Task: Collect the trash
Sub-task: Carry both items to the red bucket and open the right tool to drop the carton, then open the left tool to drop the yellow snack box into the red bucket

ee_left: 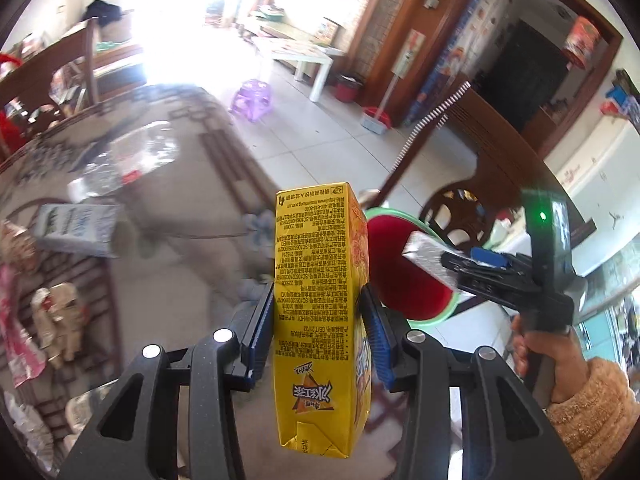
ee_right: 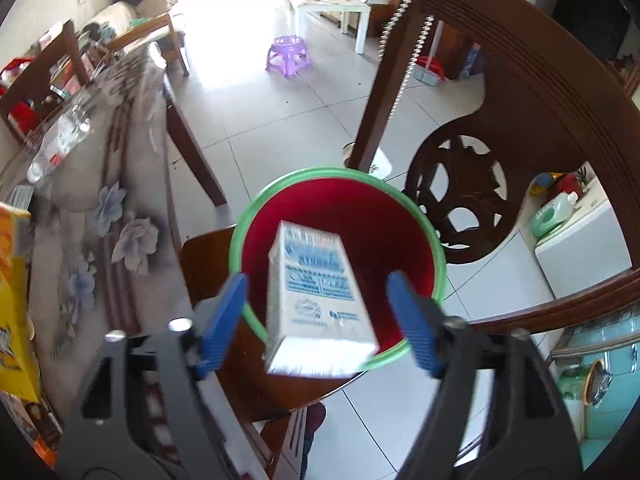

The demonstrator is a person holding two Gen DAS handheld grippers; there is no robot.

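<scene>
Left wrist view shows the left gripper (ee_left: 318, 320) squeezing a tall yellow carton (ee_left: 320, 312) between its blue pads (ee_left: 262, 320); the carton stands upright and is covered in small print, with a folded end nearest the camera. It hangs over the table (ee_left: 180, 272), near the table's edge. Right wrist view shows the right gripper (ee_right: 316, 320) with its blue fingers (ee_right: 224, 316) spread wide apart, not touching anything. Between them a white carton (ee_right: 316, 300) with blue print is blurred and loose in the air, tilted, right over the bucket (ee_right: 288, 184). The bucket is red inside with a green rim and sits on a dark chair seat (ee_right: 204, 256) just beside the table. A tall chair back (ee_right: 520, 92) curves close behind the bucket. The tiled floor (ee_right: 280, 120) past it is wide and open. A clear bottle (ee_right: 60, 140) lies farther back on the table.
</scene>
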